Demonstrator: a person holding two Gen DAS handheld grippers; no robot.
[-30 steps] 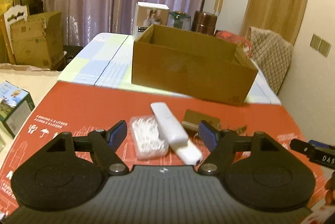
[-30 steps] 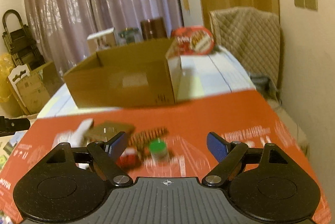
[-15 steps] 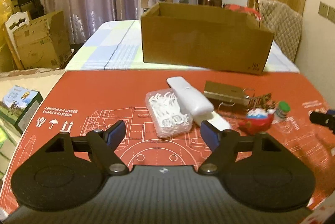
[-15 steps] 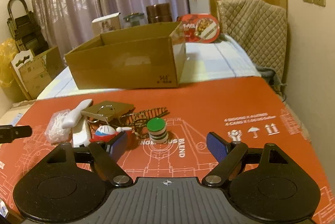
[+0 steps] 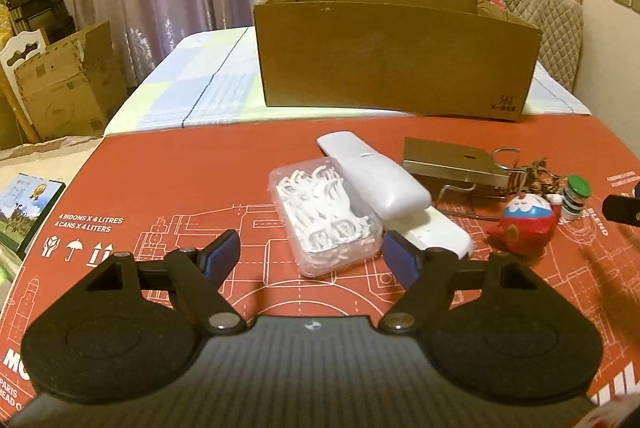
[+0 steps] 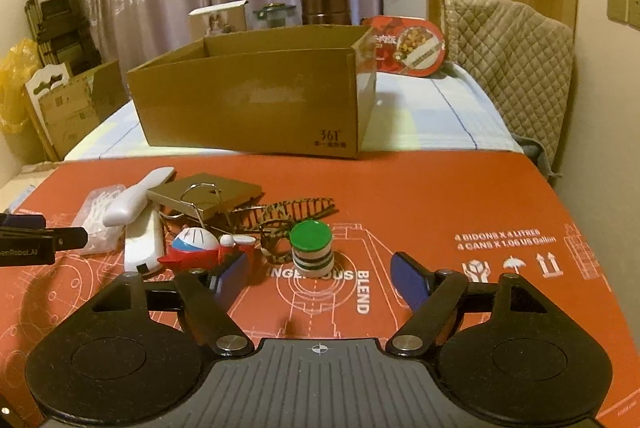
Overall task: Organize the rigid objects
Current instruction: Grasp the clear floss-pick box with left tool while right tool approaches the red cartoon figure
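Hovered with left claw (image 5: 311, 254) apart and empty before the clear floss-pick box (image 5: 324, 214); right claw (image 6: 318, 274) closing, nothing yet between, near the green-capped bottle (image 6: 311, 248). Risked toppling that bottle (narrow, upright) or nudging the toy (image 6: 200, 248) beside it.

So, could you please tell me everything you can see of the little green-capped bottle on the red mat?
The green-capped bottle is a short, squat cylinder with a flat, bright green cap and a white body ringed by dark bands, plastic by the look of it. It stands upright and closed on the red mat, beside the patterned hair claw and right of the red and white toy. It sits just ahead of the right gripper, whose closing jaws do not touch it.
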